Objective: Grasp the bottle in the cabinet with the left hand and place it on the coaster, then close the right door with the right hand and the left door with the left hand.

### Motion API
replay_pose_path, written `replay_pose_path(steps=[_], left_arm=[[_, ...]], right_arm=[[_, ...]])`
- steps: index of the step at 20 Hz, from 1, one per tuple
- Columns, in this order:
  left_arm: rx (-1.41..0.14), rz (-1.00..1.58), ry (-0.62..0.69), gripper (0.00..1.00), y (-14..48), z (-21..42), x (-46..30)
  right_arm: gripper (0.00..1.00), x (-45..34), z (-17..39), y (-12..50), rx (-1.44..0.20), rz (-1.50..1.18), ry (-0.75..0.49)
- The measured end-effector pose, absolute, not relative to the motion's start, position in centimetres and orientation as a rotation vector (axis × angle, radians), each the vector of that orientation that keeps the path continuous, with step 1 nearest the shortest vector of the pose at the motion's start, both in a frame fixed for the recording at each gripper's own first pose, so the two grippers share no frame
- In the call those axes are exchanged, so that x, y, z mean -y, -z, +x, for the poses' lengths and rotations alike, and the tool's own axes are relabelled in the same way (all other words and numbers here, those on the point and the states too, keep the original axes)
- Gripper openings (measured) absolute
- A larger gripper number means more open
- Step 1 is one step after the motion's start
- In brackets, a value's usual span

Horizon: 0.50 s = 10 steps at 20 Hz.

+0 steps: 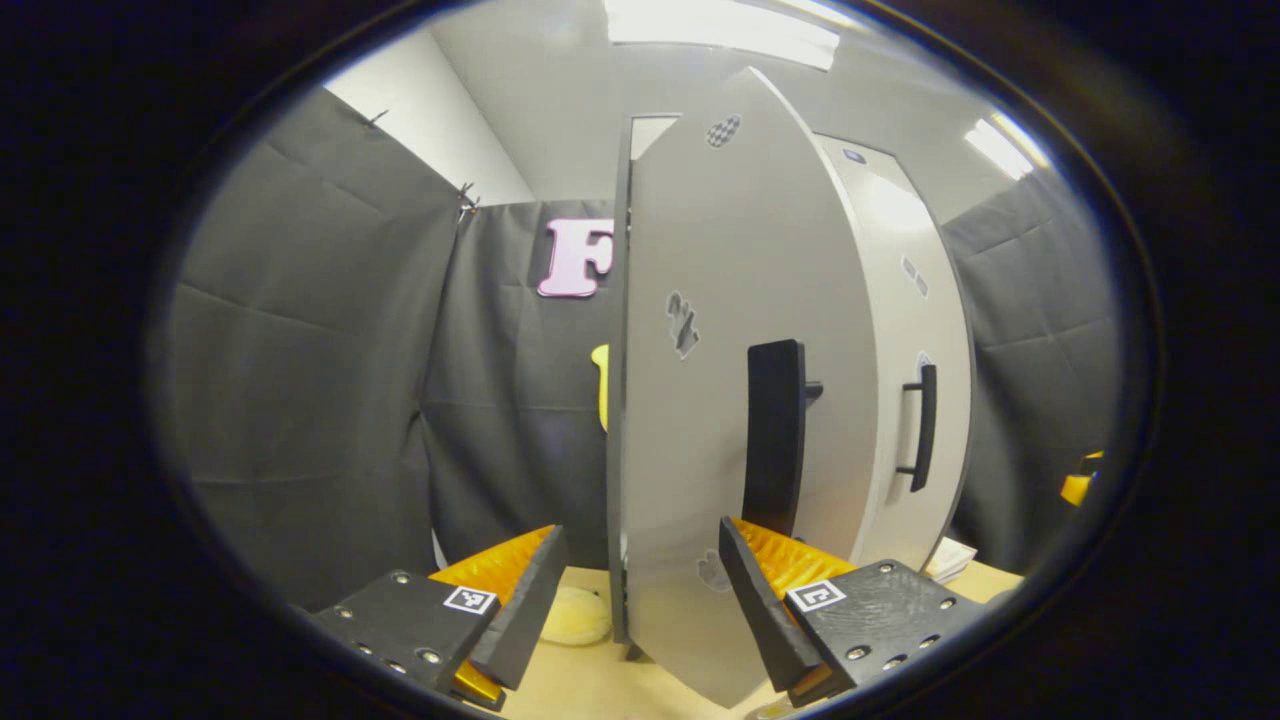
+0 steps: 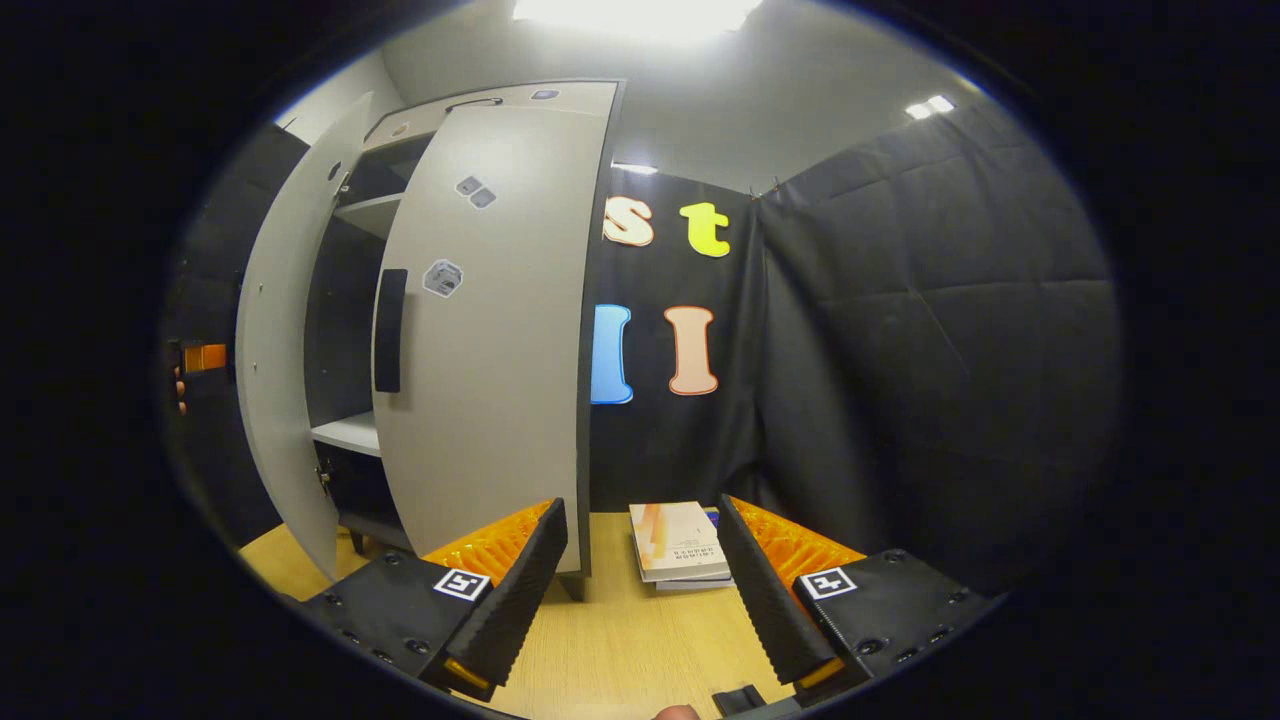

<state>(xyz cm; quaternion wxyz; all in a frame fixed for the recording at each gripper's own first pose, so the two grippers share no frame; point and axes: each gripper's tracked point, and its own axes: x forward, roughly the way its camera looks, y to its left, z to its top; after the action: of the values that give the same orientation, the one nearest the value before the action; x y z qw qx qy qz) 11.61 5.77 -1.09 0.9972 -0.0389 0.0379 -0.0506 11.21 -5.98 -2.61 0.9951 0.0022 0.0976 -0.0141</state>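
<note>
Spread wide, the left gripper (image 1: 635, 590) is held straddling the left door (image 1: 740, 400) edge, ajar. Ahead-left of the right gripper (image 2: 640, 590), likewise released, the right door (image 2: 490, 330) is seen shut.

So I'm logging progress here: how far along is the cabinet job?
Late stage, it seems. The right door looks nearly shut, so that step appears mostly done. In hand: the left door stands partly open between the open left gripper's fingers. Left: swinging it closed. The right gripper is open, over the table. I can't confirm the bottle's placement.
</note>
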Motion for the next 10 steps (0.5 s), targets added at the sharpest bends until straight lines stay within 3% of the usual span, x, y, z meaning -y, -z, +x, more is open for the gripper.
replay_pose_path(steps=[1, 10], left_arm=[[-0.076, -0.076, 0.109, 0.91, 1.3, 11.4, -5.5], [-0.066, -0.087, 0.168, 0.91, 1.0, 12.5, -2.5]], right_arm=[[0.96, 6.2, 11.1, 2.6, -0.197, 0.005, 0.031], [0.93, 7.4, 10.5, 3.0, -0.203, 0.006, 0.057]])
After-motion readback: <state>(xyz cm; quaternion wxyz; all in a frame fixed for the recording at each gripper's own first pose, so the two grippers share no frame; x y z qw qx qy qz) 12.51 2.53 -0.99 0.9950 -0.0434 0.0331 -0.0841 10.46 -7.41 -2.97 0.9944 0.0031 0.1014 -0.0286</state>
